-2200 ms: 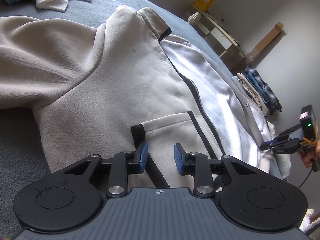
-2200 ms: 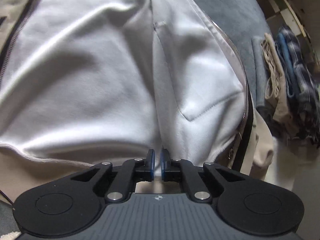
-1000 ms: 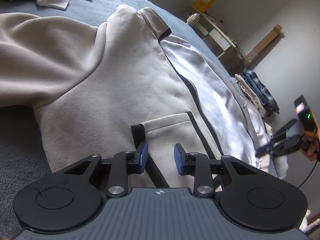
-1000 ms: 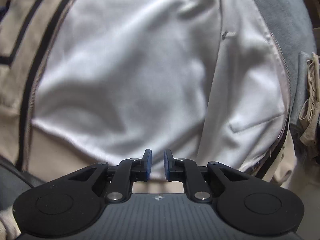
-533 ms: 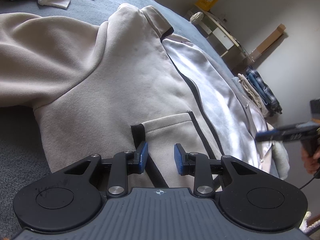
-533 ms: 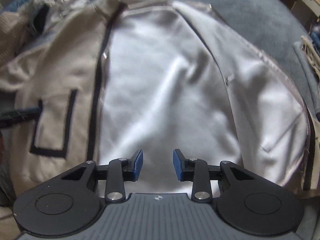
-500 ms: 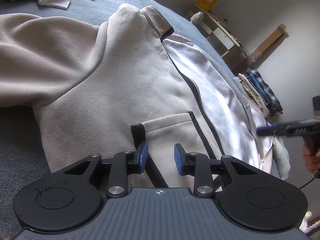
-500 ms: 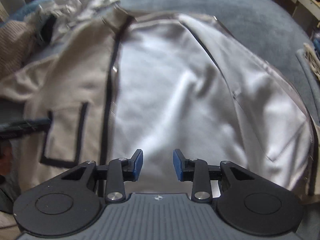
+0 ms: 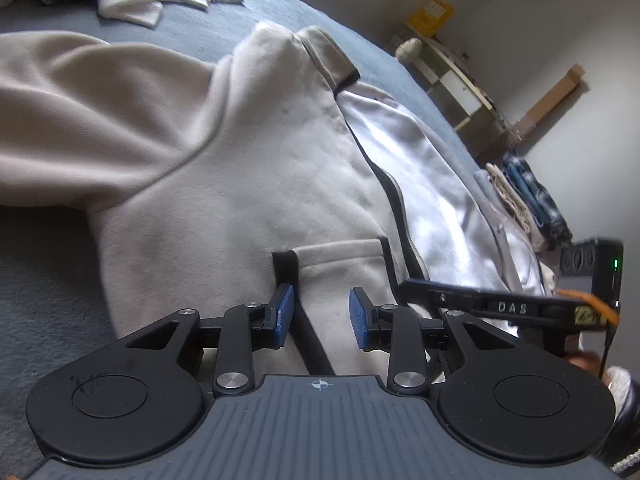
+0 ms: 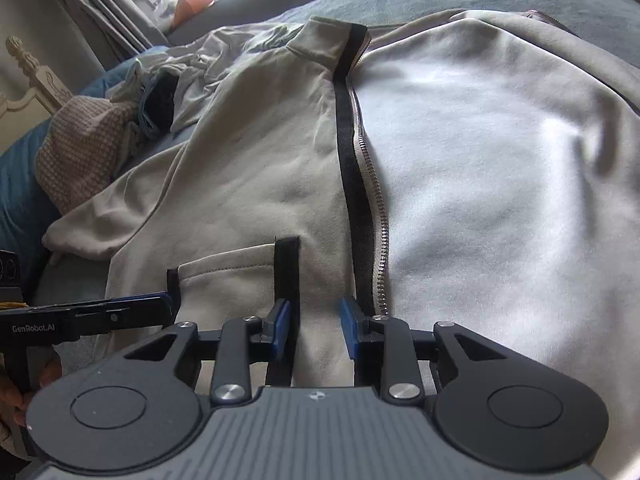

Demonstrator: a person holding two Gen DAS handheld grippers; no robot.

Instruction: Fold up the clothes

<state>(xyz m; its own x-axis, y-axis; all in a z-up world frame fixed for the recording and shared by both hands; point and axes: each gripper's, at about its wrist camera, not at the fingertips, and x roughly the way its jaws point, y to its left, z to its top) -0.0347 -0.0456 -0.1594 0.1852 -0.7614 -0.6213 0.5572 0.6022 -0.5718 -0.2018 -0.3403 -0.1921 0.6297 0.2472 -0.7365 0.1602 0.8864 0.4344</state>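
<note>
Fingers (image 9: 285, 312) of both grippers, left gripper (image 9: 321, 314) and right gripper (image 10: 313, 326), stand partly apart, jaws just adjusted, nothing between, over soft beige zip-up fleece jacket (image 10: 256, 184); its limp hem looks the best hold.

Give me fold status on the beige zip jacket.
Done: jacket spread on the bed, still unzipped, white lining showing. In hand: nothing; left gripper and right gripper both open at the pocket hem. Left: every fold. Folded stack lies beyond.
</note>
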